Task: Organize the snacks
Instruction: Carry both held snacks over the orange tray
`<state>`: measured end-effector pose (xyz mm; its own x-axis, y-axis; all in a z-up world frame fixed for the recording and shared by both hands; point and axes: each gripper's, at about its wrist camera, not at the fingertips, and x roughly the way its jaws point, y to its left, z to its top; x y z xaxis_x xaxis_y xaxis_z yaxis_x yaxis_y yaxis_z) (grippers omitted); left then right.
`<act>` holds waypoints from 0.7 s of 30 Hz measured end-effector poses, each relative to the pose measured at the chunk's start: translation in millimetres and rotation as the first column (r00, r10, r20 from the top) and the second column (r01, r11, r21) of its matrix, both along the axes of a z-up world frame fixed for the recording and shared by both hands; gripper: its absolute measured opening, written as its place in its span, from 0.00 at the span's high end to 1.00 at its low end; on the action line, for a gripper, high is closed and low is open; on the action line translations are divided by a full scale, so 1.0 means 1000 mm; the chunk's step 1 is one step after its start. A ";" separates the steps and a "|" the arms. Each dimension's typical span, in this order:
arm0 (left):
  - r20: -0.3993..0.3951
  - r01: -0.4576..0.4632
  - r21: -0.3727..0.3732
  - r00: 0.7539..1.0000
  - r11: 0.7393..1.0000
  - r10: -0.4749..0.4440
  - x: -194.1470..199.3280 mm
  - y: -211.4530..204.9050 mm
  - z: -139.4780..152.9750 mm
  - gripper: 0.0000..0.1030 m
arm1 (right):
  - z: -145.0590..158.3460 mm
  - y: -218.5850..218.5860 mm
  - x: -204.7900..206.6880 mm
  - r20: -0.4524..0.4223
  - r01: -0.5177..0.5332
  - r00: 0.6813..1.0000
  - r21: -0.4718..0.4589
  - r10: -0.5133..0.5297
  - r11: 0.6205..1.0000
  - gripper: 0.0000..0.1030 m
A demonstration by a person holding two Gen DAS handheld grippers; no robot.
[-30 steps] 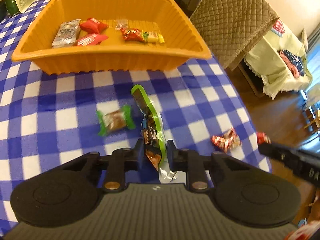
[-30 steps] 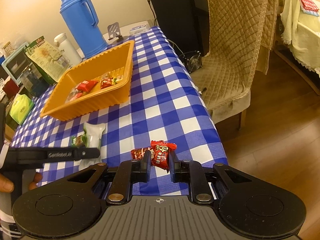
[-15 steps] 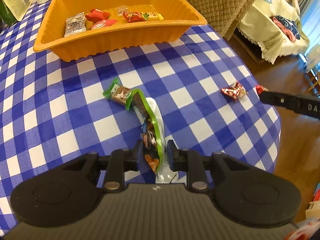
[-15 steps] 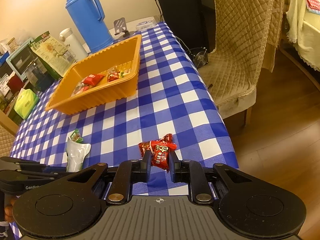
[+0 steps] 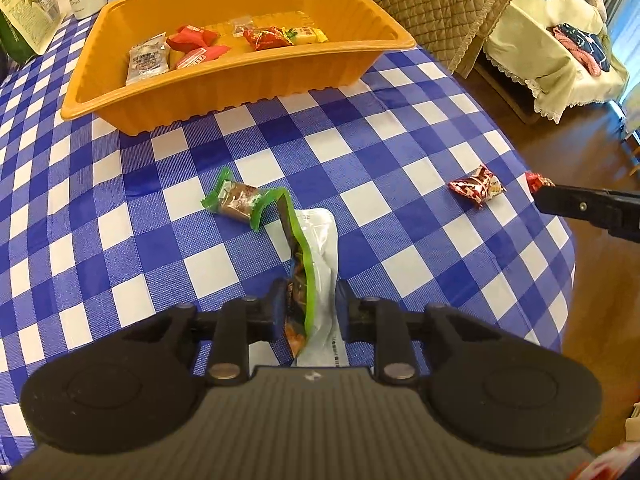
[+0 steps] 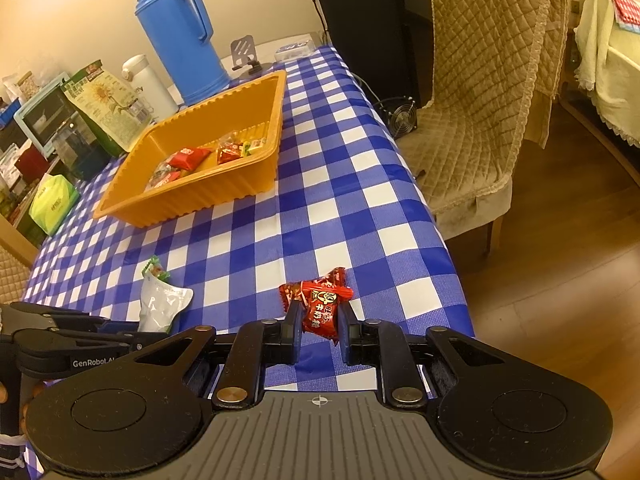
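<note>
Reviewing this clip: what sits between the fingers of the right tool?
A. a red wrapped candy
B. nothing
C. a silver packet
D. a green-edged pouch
A: in the right wrist view the right tool has its fingers closed on a red wrapped candy; the green-edged pouch is in the left tool, and the silver packet lies in the orange basket.

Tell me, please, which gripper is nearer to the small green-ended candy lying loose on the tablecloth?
Left. The left gripper, holding a green-edged pouch, sits just behind the green-ended candy; the right gripper is off across the table near its edge.
</note>
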<state>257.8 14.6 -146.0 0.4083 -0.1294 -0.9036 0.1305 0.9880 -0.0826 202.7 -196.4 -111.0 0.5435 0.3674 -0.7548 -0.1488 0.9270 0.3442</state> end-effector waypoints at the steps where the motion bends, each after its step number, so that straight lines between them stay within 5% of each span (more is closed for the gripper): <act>1: 0.003 0.001 -0.001 1.000 1.000 -0.001 -0.001 0.000 0.001 0.78 | 0.001 0.000 0.001 0.001 -0.004 1.000 0.000 0.004 1.000 0.82; 21: 0.145 -0.020 -0.116 0.989 0.993 0.037 0.012 0.017 0.071 0.78 | 0.025 0.051 0.040 0.078 -0.132 0.989 0.042 0.128 0.990 0.82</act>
